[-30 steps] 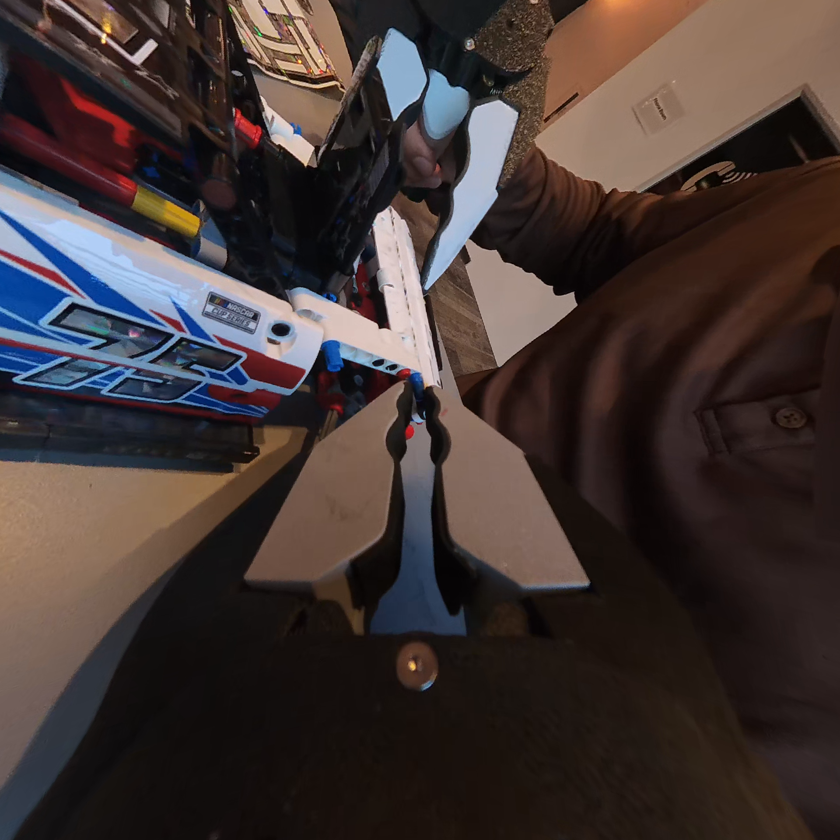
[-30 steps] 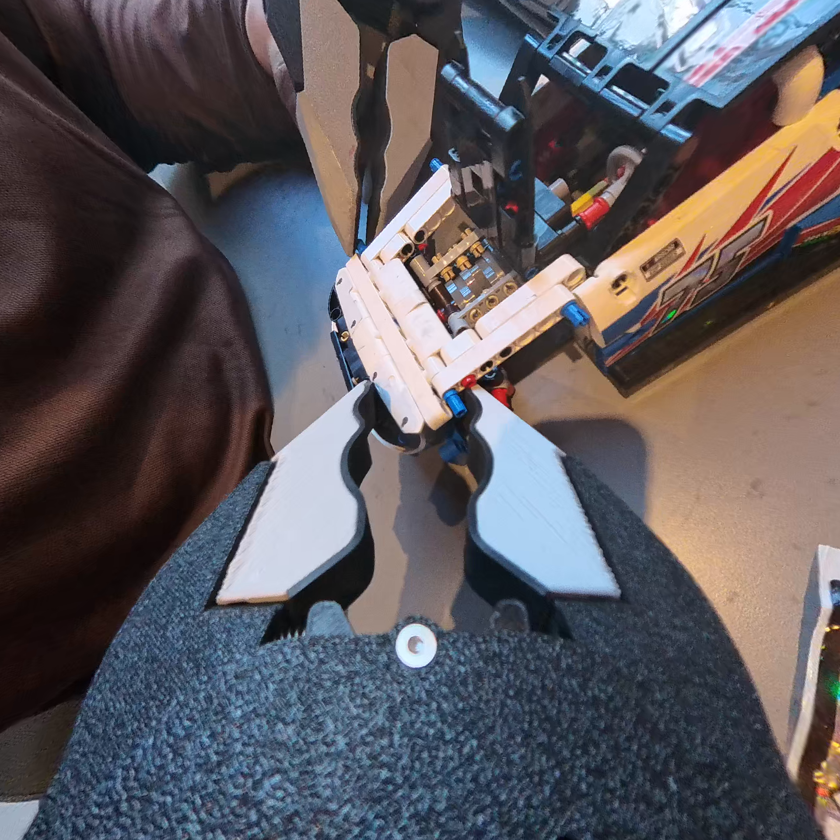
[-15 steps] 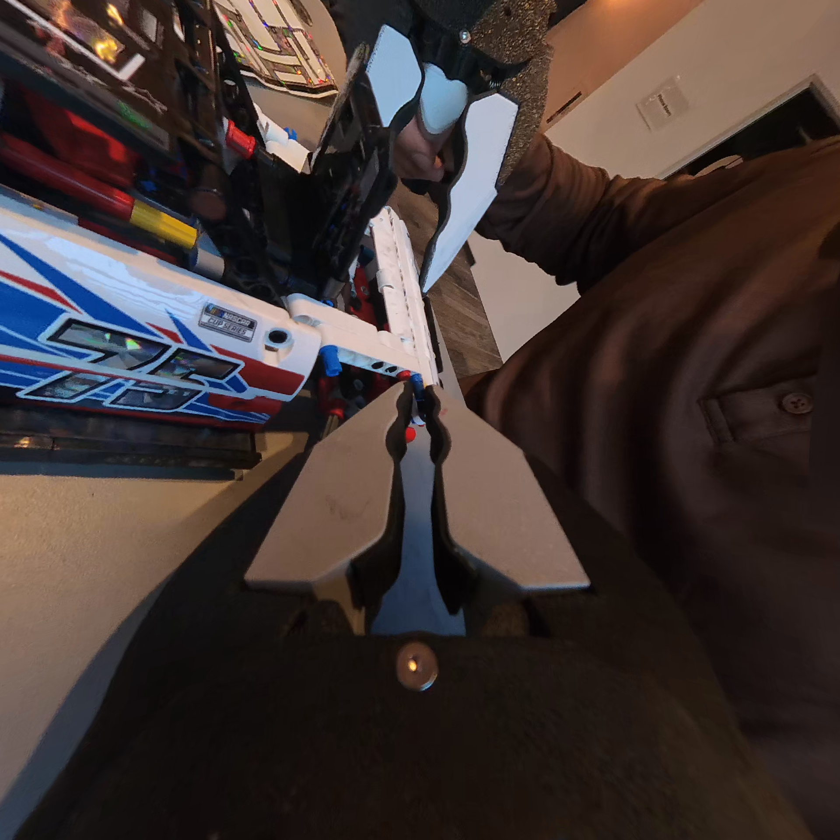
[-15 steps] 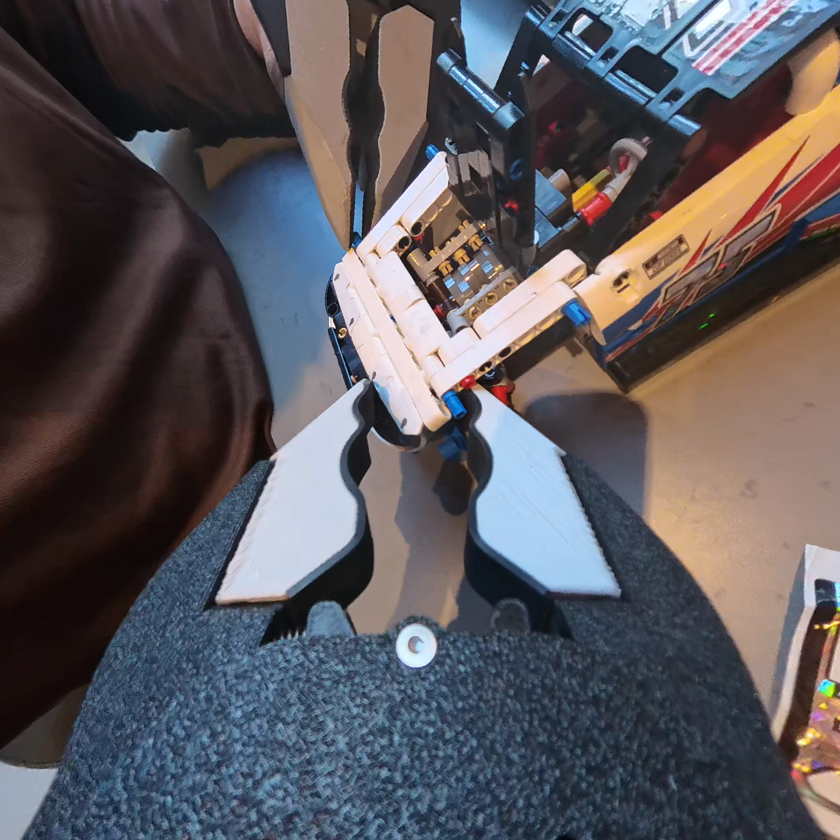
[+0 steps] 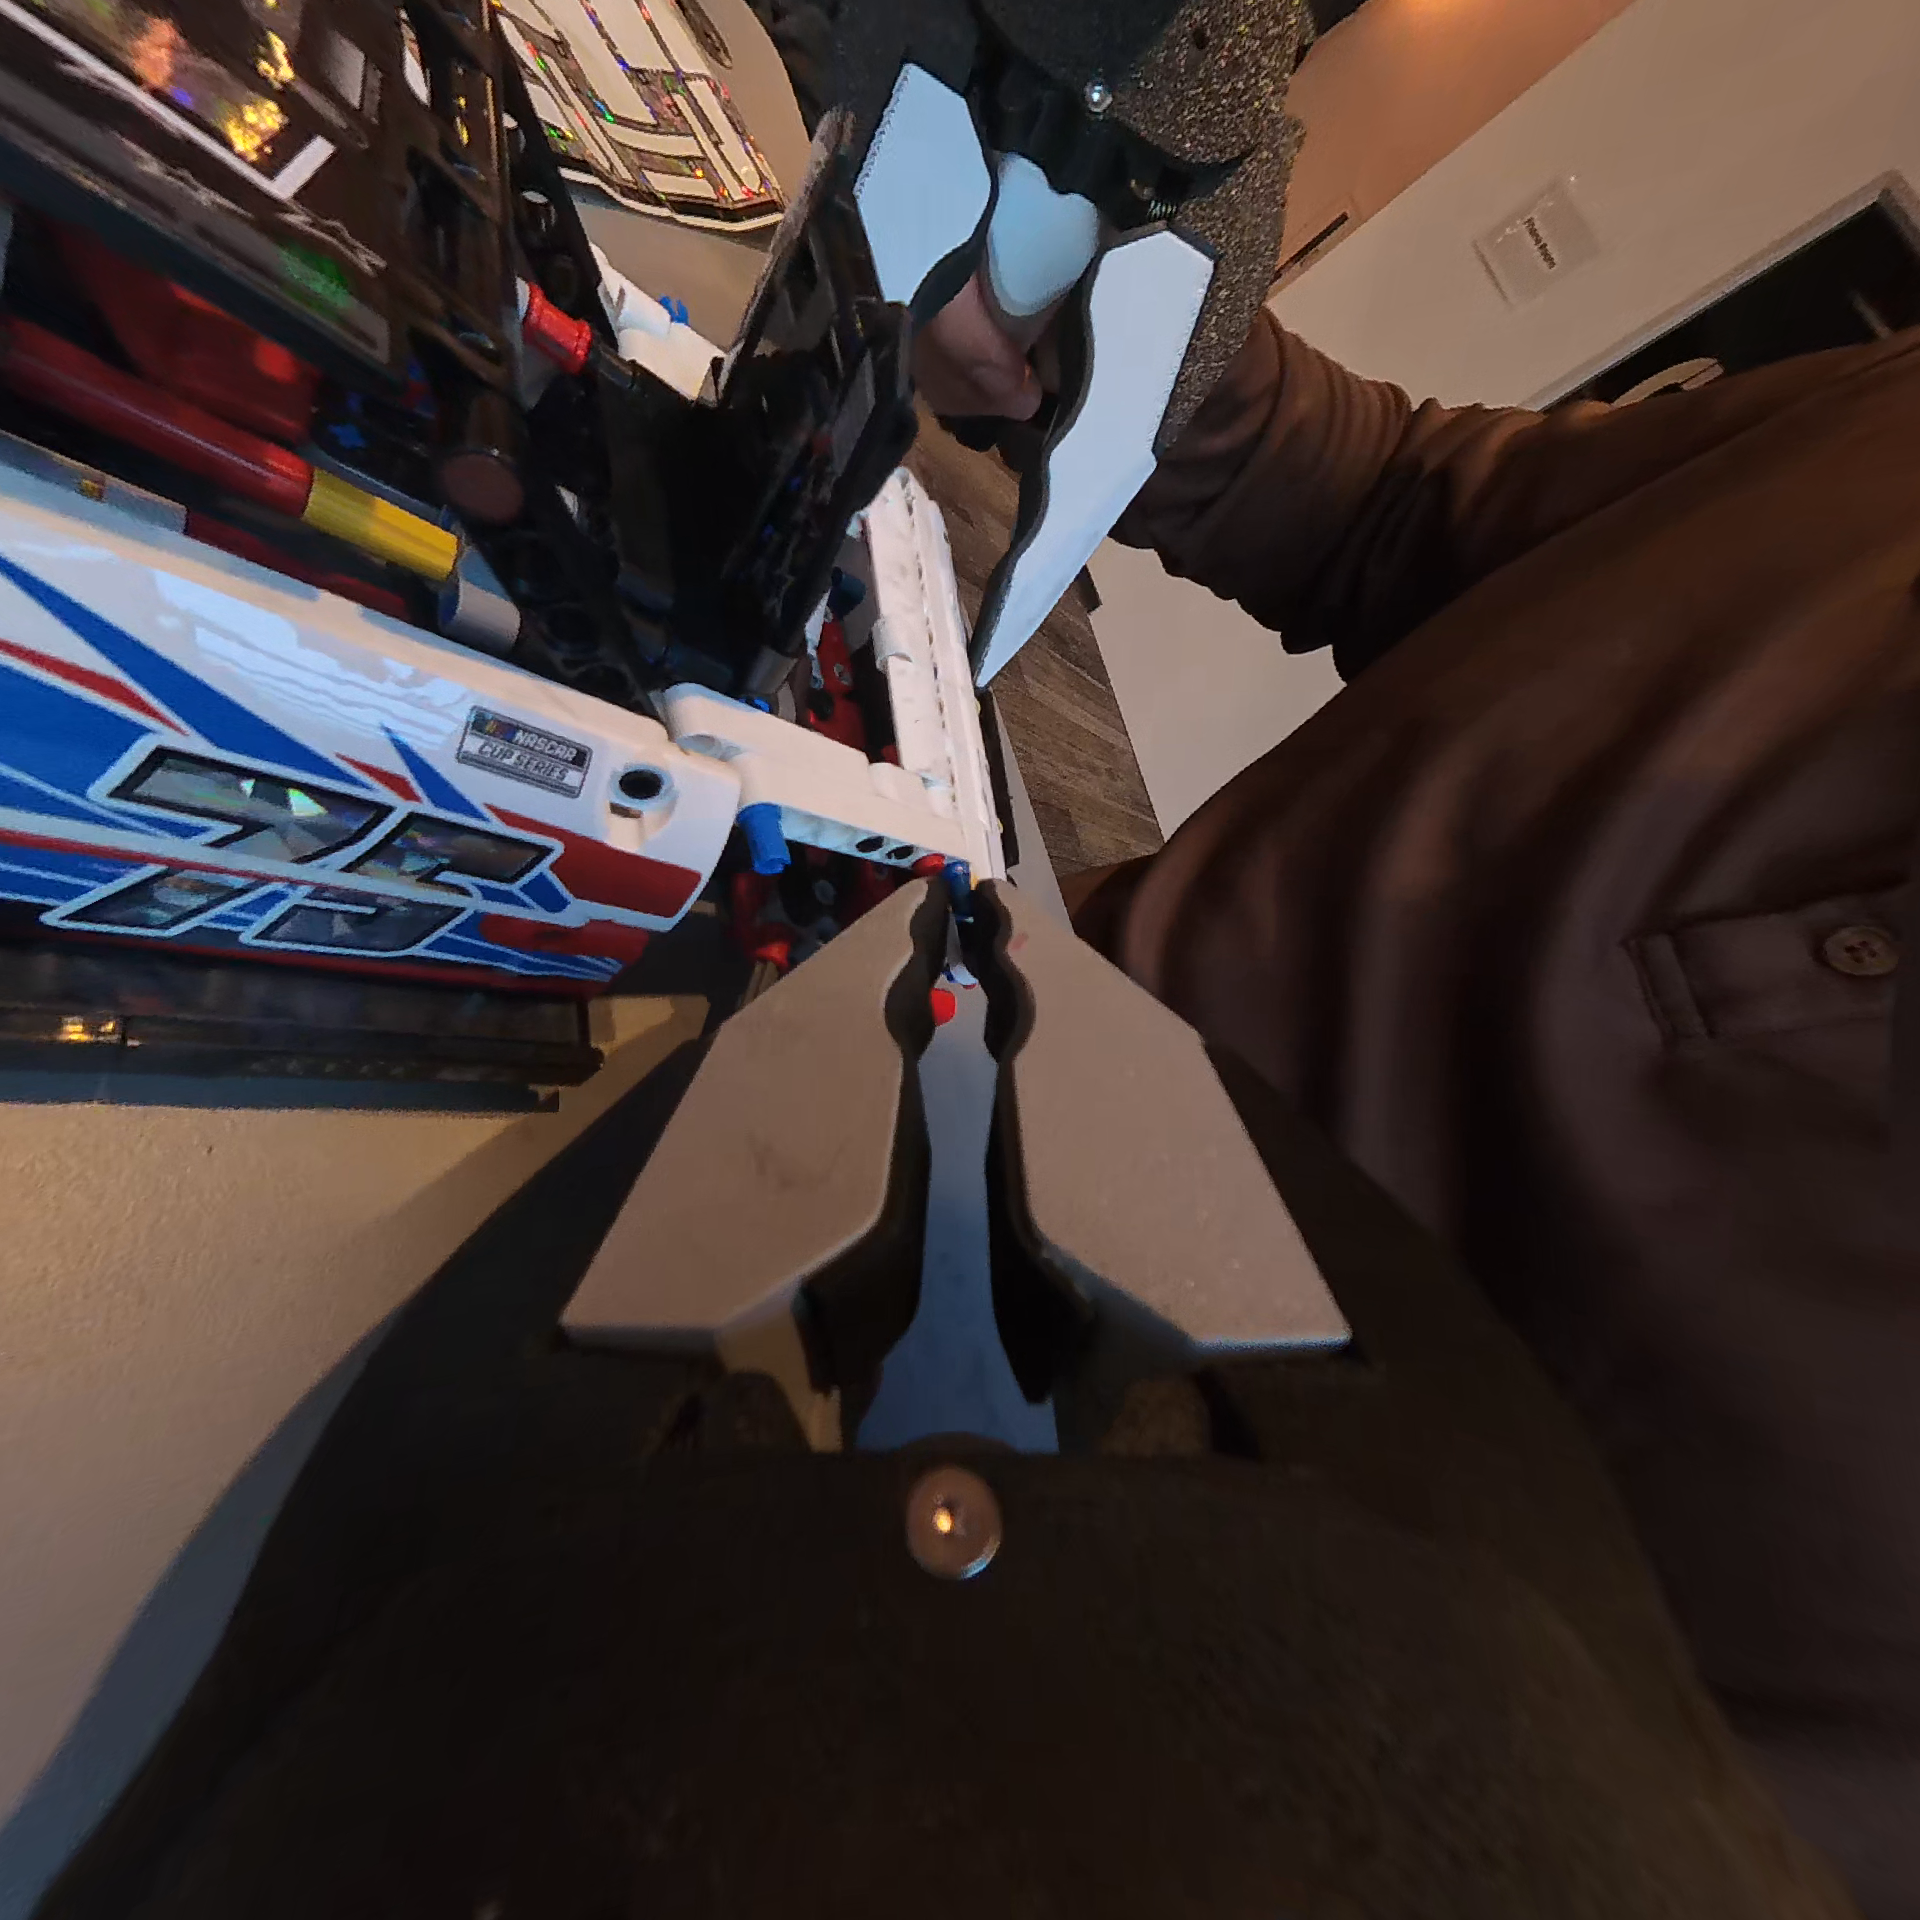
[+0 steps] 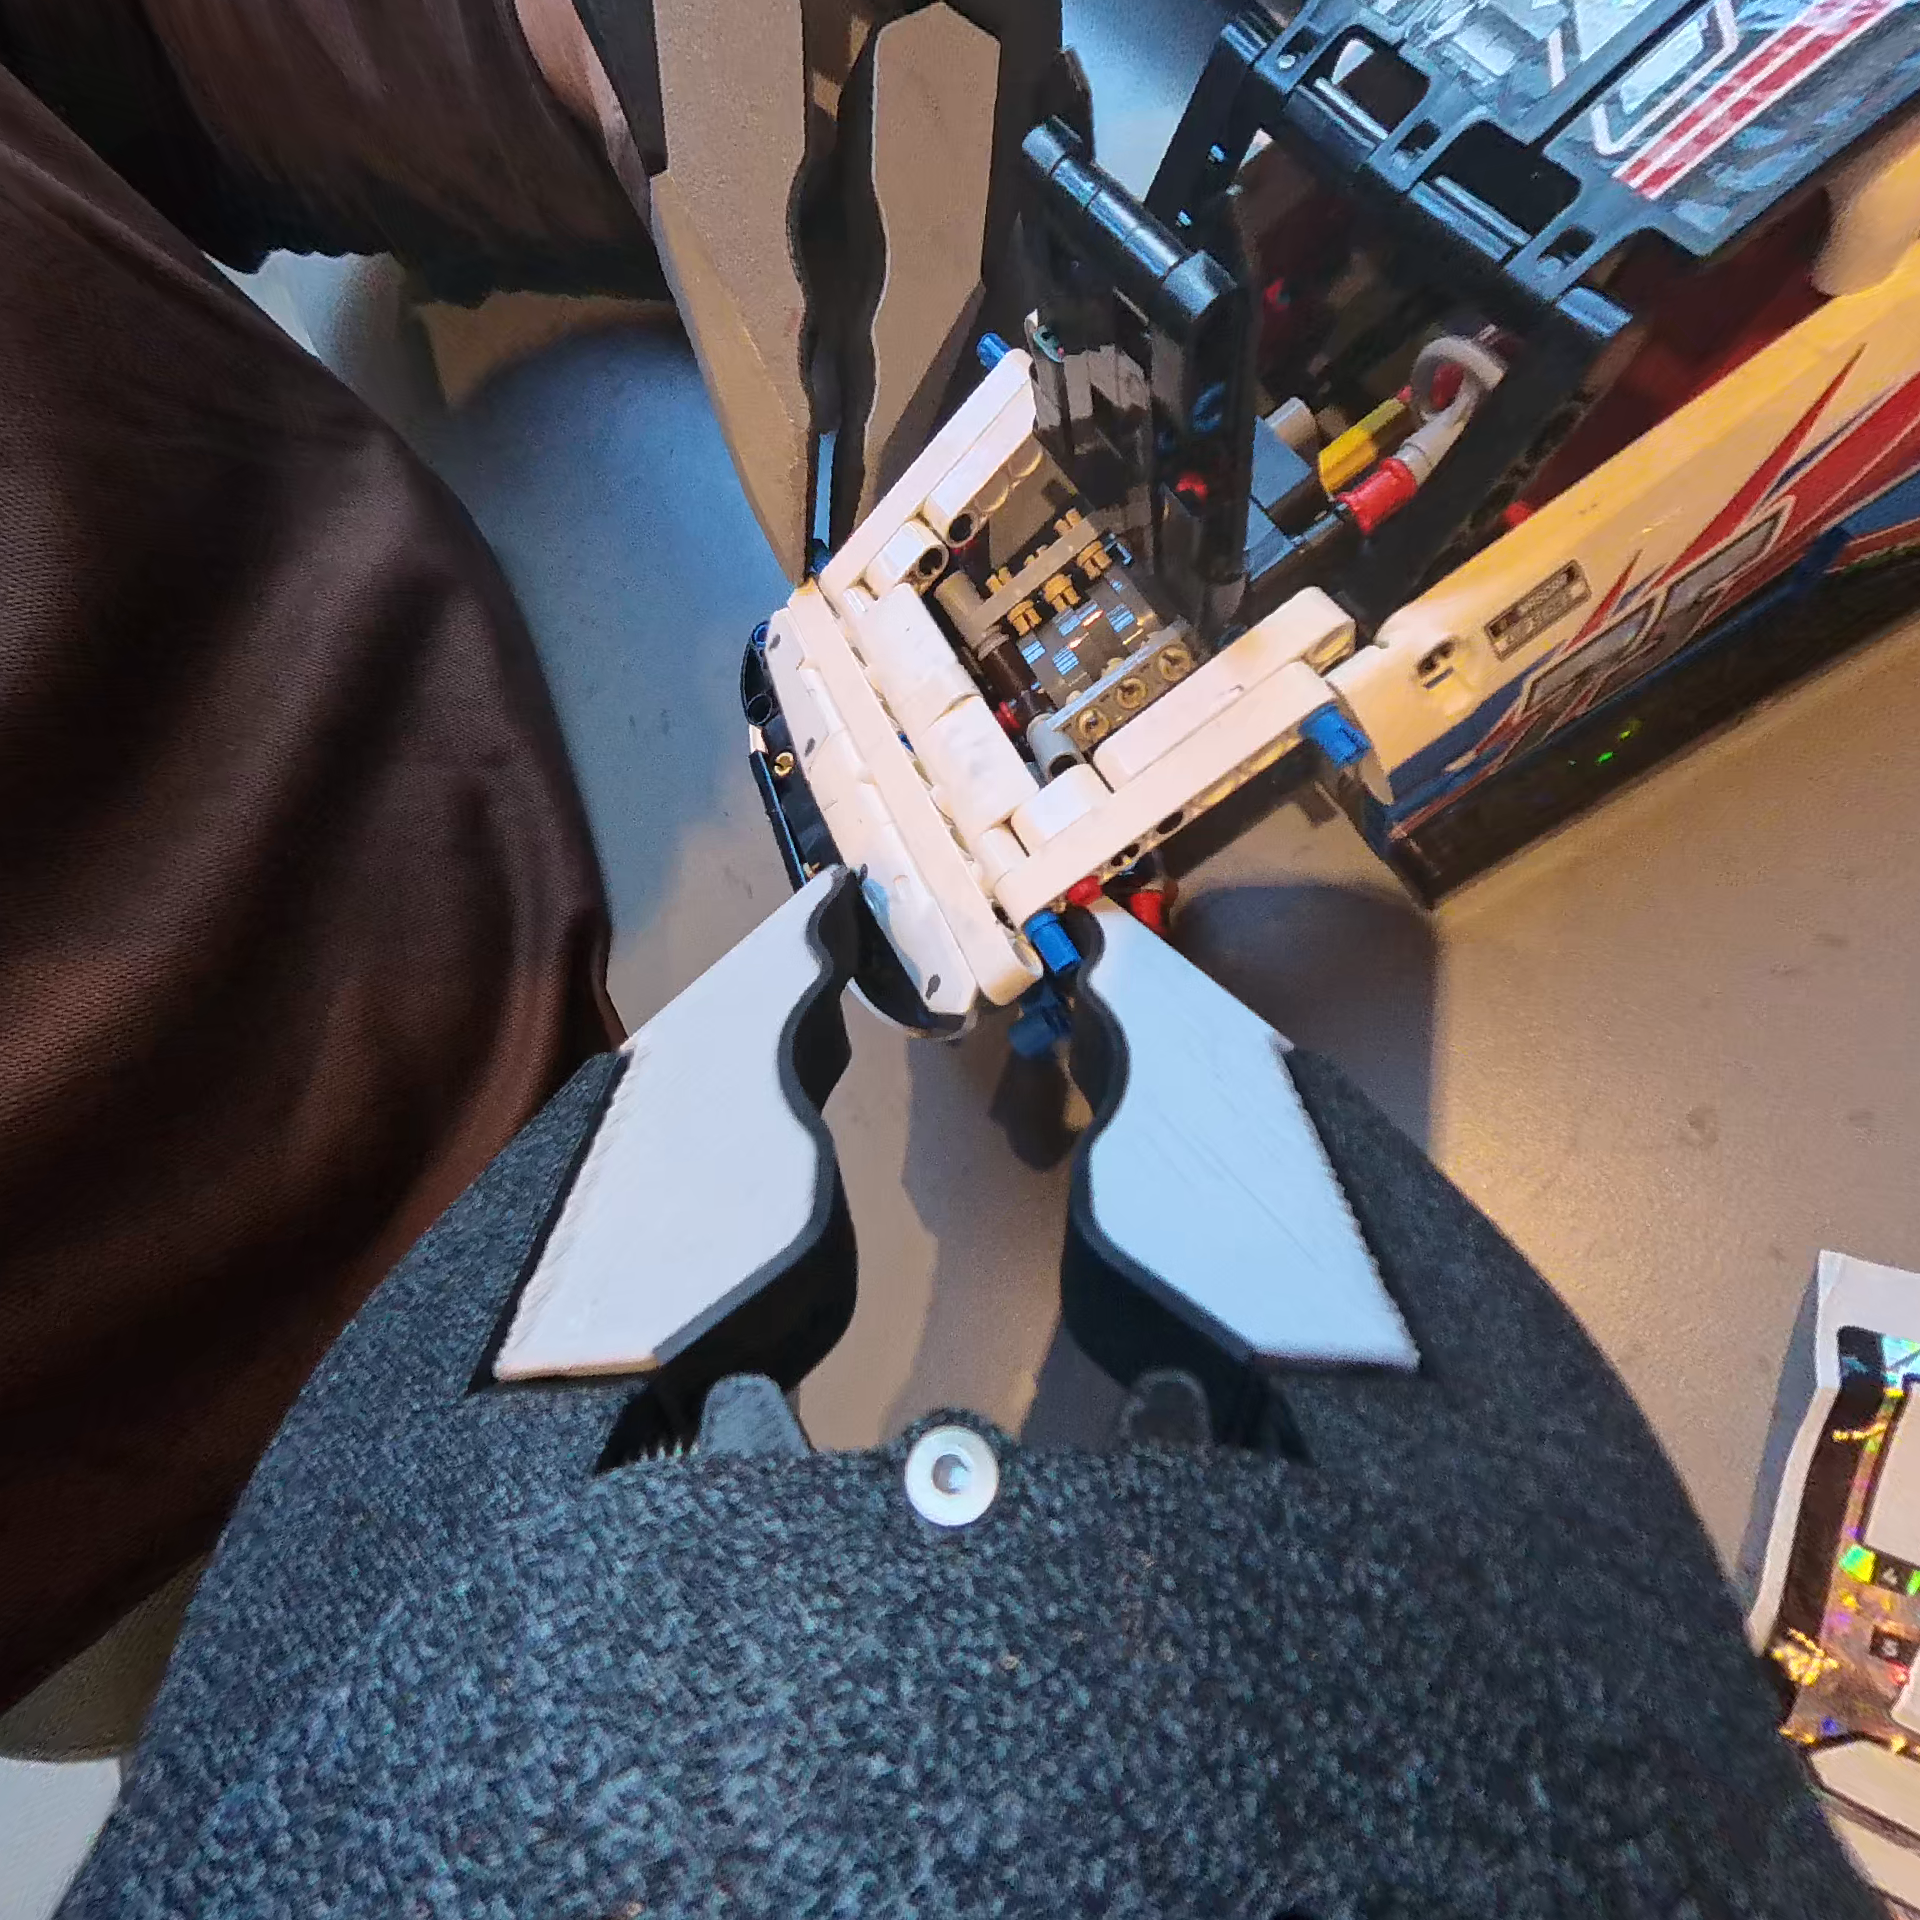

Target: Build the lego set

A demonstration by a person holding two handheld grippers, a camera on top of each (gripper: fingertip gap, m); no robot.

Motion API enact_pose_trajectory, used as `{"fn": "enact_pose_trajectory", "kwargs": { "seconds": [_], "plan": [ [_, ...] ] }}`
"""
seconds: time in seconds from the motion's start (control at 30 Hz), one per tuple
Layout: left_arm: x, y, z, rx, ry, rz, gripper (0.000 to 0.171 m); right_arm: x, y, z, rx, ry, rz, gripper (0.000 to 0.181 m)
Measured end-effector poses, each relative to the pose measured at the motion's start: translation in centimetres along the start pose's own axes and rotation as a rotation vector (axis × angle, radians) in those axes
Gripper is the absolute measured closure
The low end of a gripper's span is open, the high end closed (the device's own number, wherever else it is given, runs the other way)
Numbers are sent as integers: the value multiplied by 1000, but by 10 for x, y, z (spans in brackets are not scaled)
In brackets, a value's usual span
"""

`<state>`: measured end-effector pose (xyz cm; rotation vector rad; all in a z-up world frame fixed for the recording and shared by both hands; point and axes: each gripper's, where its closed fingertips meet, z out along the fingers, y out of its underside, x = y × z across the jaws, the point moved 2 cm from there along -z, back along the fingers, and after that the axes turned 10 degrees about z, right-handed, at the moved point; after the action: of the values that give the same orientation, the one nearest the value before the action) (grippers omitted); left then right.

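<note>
Lego car (image 6: 1039,717): right gripper (image 6: 961,935) spread around its white frame; left gripper (image 5: 961,914) pinches the frame corner.

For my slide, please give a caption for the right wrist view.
Right gripper open around the white front frame of the lego car, left gripper nearly shut opposite.

Lego car (image 6: 1558,644) on table (image 6: 1558,1039), sticker sheet (image 6: 1860,1507) lying apart, both claws at the car's frame end (image 6: 914,769)
</note>
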<state>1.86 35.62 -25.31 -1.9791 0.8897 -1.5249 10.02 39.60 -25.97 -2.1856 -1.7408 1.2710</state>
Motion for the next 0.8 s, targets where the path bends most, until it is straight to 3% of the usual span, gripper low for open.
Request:
{"fn": "enact_pose_trajectory", "kwargs": {
  "seconds": [0.4, 0.57, 0.8],
  "plan": [
    [1, -1, 0, 28, 16, -44, 169, 2, 1, -1, -32, 23, 41, 141],
    [3, -1, -3, 42, 17, -32, 169, 6, 5, -17, -3, 96, 55, 130],
    [3, -1, -3, 42, 9, -24, 169, 2, 13, -22, -32, 175, 20, 152]
  ]
}}
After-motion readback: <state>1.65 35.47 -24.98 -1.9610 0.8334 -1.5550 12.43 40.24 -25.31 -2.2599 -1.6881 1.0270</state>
